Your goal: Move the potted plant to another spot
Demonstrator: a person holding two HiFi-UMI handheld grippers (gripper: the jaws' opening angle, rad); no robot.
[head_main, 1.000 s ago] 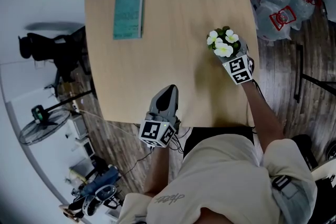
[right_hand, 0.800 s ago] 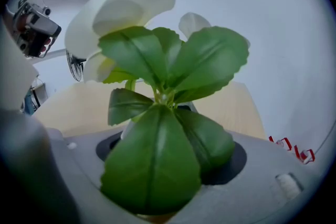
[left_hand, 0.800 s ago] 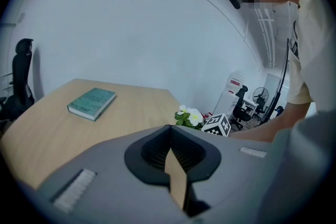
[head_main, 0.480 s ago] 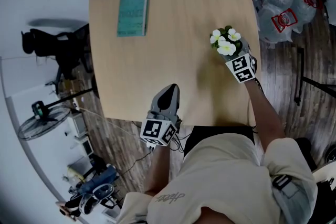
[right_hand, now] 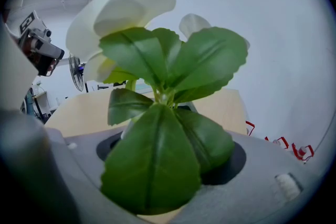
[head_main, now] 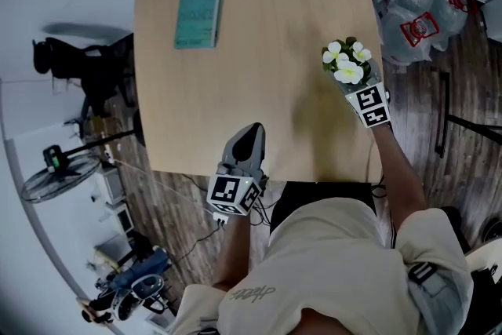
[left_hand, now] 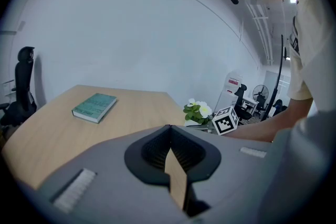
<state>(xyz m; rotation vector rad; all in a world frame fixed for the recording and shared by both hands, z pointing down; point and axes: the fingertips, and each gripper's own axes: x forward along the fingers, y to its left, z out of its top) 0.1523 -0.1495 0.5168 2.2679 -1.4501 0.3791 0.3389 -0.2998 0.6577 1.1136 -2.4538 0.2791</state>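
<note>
Potted plant (head_main: 346, 63) in right tool (head_main: 354, 82)

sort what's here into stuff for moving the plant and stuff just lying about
For the job:
- potted plant
- right tool, jaws just closed, with the plant between them
- table

Lying about:
- green book
- left tool, shut, empty
- bags, fan and chair on the floor
</note>
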